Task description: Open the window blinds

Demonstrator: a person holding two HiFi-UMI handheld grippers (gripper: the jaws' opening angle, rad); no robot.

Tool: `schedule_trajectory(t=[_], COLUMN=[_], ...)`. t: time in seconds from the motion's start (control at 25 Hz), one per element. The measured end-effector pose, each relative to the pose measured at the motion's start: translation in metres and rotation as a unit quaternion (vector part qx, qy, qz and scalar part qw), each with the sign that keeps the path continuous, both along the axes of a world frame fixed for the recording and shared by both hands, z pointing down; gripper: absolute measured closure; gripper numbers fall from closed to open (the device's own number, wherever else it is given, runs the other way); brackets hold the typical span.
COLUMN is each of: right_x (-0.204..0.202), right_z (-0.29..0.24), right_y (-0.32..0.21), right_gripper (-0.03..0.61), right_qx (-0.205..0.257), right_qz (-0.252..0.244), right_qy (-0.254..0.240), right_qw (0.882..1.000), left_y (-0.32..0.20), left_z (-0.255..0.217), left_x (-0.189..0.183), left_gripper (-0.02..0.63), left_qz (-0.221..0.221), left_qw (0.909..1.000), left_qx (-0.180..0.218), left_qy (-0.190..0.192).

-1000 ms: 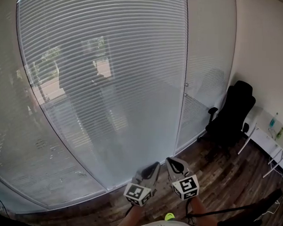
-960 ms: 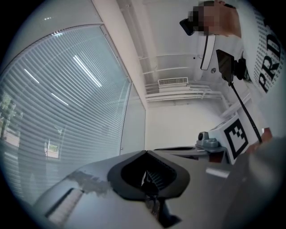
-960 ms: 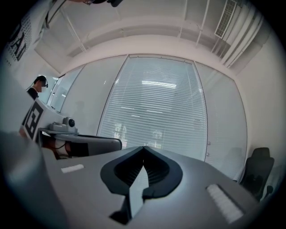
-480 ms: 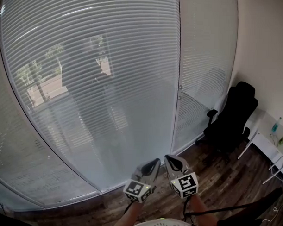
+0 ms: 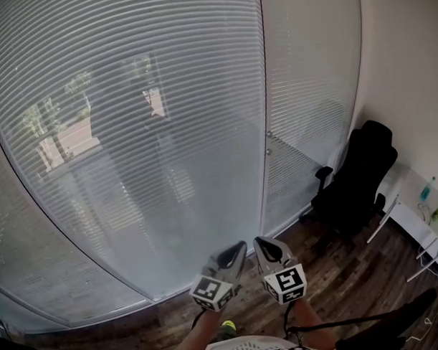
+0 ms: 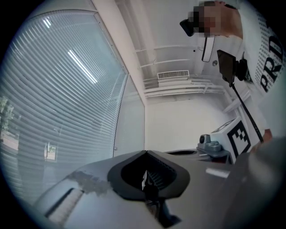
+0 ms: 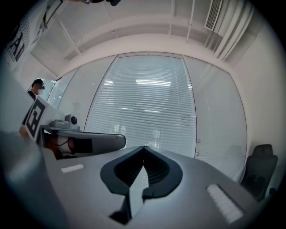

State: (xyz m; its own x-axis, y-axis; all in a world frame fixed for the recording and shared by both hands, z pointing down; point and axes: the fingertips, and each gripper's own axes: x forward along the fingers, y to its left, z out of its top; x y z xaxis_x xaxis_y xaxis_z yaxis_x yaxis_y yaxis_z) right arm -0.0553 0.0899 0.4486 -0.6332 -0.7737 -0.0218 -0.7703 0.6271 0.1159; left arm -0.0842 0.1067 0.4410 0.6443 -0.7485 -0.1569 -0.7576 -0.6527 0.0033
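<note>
Left gripper (image 5: 238,247) and right gripper (image 5: 261,244) are held low, side by side, each with jaws pressed together on nothing, probably because the window blinds (image 5: 134,146), hanging fully lowered across the glazing ahead, are not yet within reach.

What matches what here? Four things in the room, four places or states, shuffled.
1. window blinds
2. office chair
3. right gripper
4. floor

A. black, near the right wall
B. dark wood planks
C. lowered over the glass
D. jaws together, nothing between them

Pairs: 1-C, 2-A, 3-D, 4-B
</note>
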Motion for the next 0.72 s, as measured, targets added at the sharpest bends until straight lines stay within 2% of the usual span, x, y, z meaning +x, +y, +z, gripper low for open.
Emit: schedule_trajectory(t=[0.32, 0.72], right_x=[-0.003, 0.000], right_z=[-0.001, -0.027], right_y=[-0.035, -0.111], right_gripper=[0.572, 0.572], right_qx=[0.003, 0.022], right_qz=[0.007, 0.032], right_qy=[0.006, 0.007], right_qw=[1.000, 0.999], left_y=[-0.039, -0.120], left_z=[-0.001, -0.023], left_x=[-0.004, -0.002], left_gripper=[0.620, 0.620], left_qz=[0.003, 0.019], left_qw=[0.9999, 0.9994], left_qx=[0.008, 0.024], left_qy=[0.006, 0.015])
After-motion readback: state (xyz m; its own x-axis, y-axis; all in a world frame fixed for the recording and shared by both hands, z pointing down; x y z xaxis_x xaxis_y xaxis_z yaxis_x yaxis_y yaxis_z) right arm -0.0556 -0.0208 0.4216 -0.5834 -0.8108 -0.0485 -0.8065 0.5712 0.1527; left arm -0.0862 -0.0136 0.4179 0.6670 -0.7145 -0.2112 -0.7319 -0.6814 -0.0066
